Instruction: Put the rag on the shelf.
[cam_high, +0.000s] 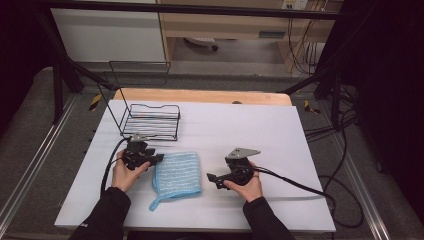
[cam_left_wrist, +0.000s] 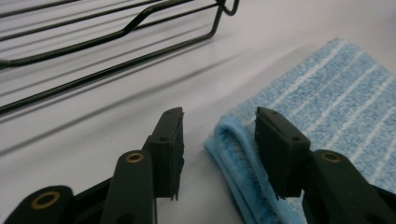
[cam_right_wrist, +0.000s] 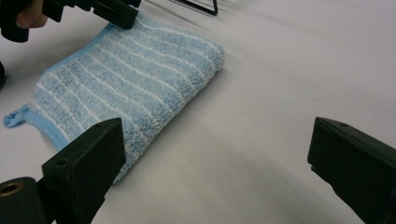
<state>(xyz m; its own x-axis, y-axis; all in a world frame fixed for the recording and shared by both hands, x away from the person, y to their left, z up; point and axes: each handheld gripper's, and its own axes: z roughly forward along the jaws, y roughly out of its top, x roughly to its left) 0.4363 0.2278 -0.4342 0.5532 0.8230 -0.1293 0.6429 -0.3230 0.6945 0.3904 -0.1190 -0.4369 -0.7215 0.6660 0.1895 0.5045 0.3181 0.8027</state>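
A blue towel with thin white stripes (cam_high: 176, 172) lies folded on the white table, a small loop at its near left corner. My left gripper (cam_high: 159, 159) is at the towel's far left corner. In the left gripper view the towel's folded edge (cam_left_wrist: 233, 140) sits between the jaws of the left gripper (cam_left_wrist: 219, 114). That edge rests against the right jaw, with a gap to the left one, so the gripper is open. My right gripper (cam_high: 215, 180) rests to the right of the towel, open wide (cam_right_wrist: 217, 135), with bare table between its jaws. The towel (cam_right_wrist: 130, 74) lies ahead of it on the left.
A black wire rack (cam_high: 150, 122) stands on the table behind the left gripper, and its lower rails (cam_left_wrist: 116, 46) are close by in the left gripper view. White table cover (cam_high: 260, 130) stretches to the right and back. Cables trail from both grippers.
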